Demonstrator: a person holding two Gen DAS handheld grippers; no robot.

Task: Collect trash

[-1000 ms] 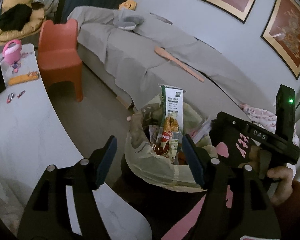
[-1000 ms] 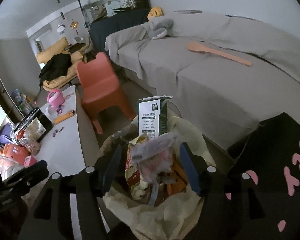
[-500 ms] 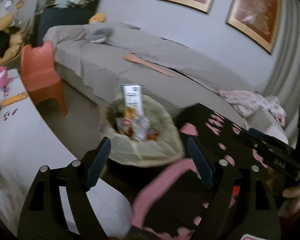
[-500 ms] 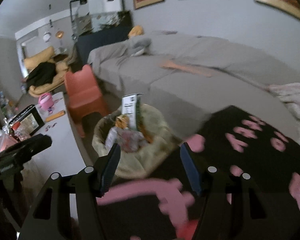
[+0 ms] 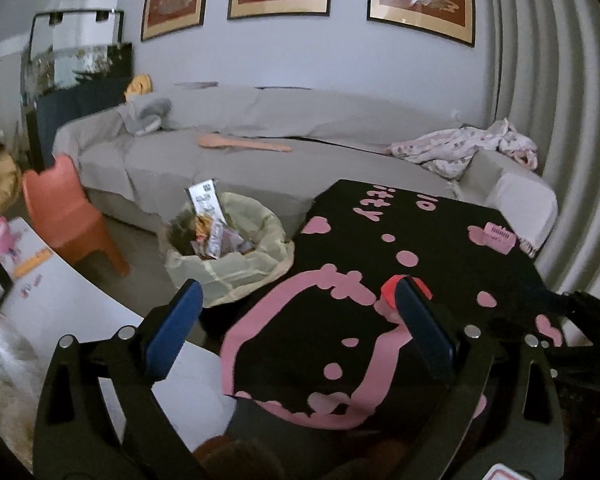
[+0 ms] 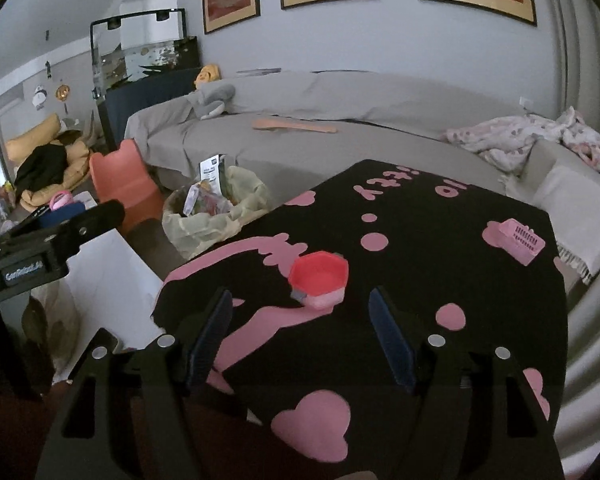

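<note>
Partly hidden: red cup behind L gripper.

Open room over the black counter

Your claws are facing a mostly bare black counter; only a red cup and a pink basket are standing in the way. The full trash bin and orange chair are crowding the floor gap beside the sofa.
</note>
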